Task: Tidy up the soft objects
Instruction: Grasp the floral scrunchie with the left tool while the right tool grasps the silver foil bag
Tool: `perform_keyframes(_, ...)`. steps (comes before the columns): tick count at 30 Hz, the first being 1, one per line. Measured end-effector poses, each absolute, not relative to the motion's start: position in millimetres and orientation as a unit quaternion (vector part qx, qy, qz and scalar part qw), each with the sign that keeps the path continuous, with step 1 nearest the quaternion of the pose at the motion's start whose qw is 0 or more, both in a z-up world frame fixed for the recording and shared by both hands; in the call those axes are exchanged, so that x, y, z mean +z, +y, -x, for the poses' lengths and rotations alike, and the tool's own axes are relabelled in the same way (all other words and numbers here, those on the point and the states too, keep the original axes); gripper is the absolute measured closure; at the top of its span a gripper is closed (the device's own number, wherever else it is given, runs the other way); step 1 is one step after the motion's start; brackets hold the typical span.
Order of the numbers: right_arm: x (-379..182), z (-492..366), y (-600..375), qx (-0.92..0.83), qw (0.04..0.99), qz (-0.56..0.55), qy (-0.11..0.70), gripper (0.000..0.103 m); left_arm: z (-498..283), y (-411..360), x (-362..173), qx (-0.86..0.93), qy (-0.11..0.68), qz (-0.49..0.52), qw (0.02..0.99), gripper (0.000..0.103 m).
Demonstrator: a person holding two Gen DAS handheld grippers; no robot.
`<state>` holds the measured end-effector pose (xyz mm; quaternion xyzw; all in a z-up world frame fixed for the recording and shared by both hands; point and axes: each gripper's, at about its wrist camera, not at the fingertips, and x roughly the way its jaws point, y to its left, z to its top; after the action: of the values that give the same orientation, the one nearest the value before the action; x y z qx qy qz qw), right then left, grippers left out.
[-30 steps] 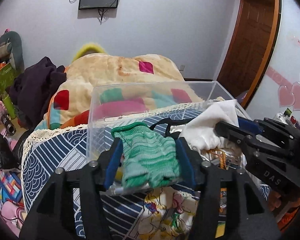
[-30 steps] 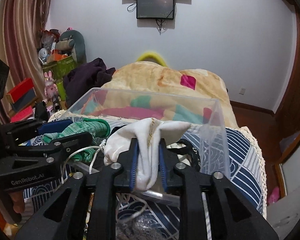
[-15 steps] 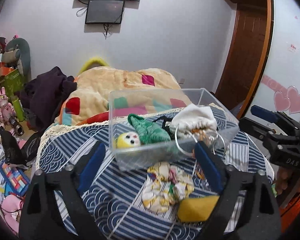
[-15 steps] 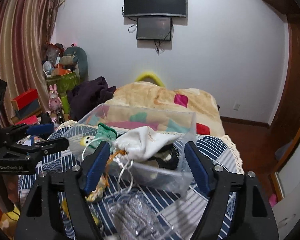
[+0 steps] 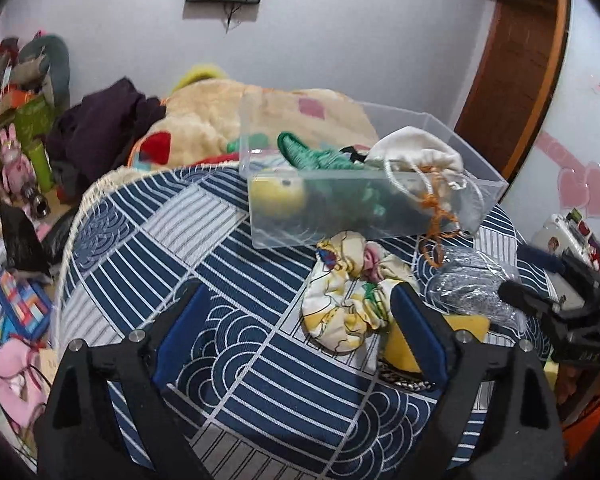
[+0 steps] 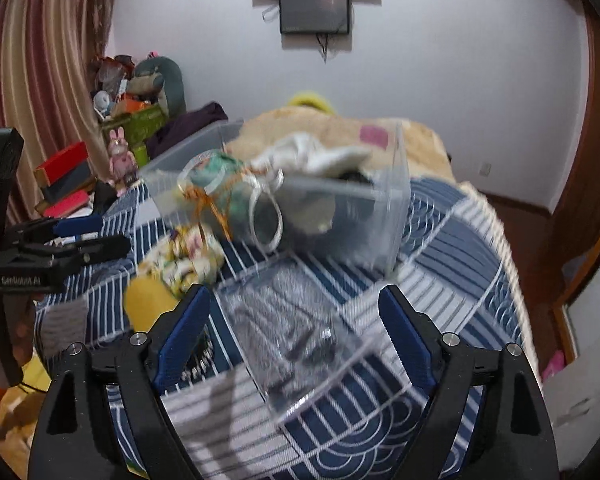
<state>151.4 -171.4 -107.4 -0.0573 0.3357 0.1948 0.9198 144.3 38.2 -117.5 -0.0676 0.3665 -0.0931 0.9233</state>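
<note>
A clear plastic box stands on the blue patterned tablecloth. Inside it lie a green knitted cloth, a white drawstring pouch and a yellow plush. In front of the box lie a floral scrunchie, a yellow sponge and a clear bag of grey material. My left gripper is open and empty, low over the cloth near the scrunchie. My right gripper is open and empty above the clear bag.
A bed with a beige blanket and dark clothing lies behind the table. Toys and boxes crowd the left side by the curtain. A wooden door stands at the right. The table edge drops off at right.
Both grippers let go of the green cloth and the white pouch into the box, opened wide, pulled back and dropped lower toward the items in front of the box.
</note>
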Motion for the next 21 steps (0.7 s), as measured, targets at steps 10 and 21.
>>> perform_keyframes(10,-133,-160,-171,0.205,0.9,0.045,0.382,0.048,-172,27,-143,-0.136,0.421,0.075,0.894,0.048)
perform_keyframes(21,-117,-145,-178,0.196,0.916,0.04,0.348,0.075,-153,9,-133,-0.146,0.393,0.046,0.907,0.091)
